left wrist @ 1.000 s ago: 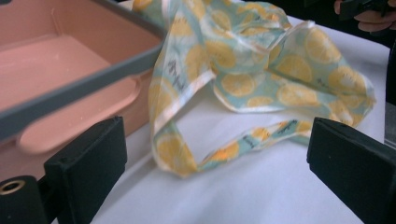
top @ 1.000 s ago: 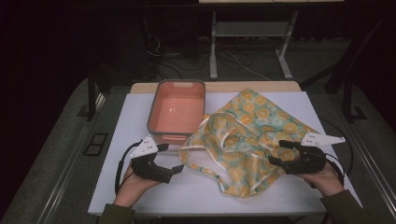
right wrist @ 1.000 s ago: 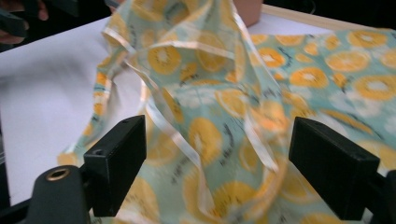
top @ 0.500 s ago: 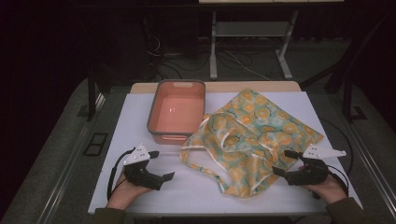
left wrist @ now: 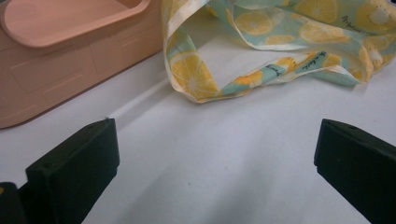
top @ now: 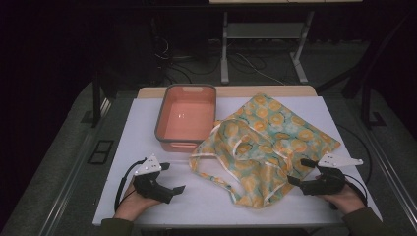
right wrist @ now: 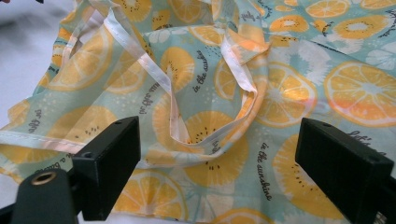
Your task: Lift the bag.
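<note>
At the near edge of the white rectangular table [top: 147, 128], the left claw [top: 173, 178] rests low over the bare surface in the person's left hand [top: 130, 204], jaws spread wide and holding nothing. In the left gripper view, both black jaws stand far apart above plain white table, with the nearest loop of fabric lying ahead of them and not touching either jaw. At the near right, the right claw [top: 301, 172] is held in the person's right hand [top: 344, 199], jaws likewise spread and empty; its tips point left toward the near right edge of the cloth. In the right gripper view, the jaws stand apart over the printed fabric, with a pale strap [right wrist: 159, 79] curling between them; whether they touch the cloth cannot be told. The thin fabric tote bag printed with orange and lemon slices on a pale teal ground [top: 268, 142] lies crumpled and flat on the table between the two claws, right of centre, its pale-edged handles looped toward the near left. Just beyond it, to the far left, stands the salmon-pink rectangular plastic bin with a grey rim [top: 189, 118], upright; the far left edge of the bag meets the bin's right wall. Beyond the table, a dark floor carries loose cables [top: 246, 64].
</note>
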Demonstrator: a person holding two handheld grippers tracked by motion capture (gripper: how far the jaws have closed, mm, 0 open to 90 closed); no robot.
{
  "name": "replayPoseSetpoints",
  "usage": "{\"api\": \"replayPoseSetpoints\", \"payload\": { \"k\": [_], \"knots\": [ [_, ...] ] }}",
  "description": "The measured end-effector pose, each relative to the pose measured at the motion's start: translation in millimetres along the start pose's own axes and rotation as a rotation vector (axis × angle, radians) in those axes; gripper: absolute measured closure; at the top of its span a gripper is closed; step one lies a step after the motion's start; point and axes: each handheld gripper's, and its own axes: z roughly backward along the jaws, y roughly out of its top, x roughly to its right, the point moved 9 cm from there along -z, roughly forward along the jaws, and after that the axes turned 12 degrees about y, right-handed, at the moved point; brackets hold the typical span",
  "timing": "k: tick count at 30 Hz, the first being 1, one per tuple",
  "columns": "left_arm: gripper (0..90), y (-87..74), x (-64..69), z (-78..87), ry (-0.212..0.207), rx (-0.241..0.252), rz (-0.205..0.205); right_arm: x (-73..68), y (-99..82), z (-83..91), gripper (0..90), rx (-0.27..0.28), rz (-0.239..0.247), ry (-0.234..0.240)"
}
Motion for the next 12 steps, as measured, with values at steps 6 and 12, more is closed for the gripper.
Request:
{"api": "replayPoseSetpoints", "payload": {
  "k": [6, 12],
  "knots": [
    [0.0, 5.4, 0.9, 1.2, 0.0, 0.018, 0.036, -0.6, 0.1, -0.4, 13.9, -0.001, 0.003, 0.003],
    [0.0, 9.1, 2.8, 2.4, -0.006, 0.031, 0.055, -0.6, 0.2, -0.4, 13.9, -0.002, 0.008, 0.001]
  ]
}}
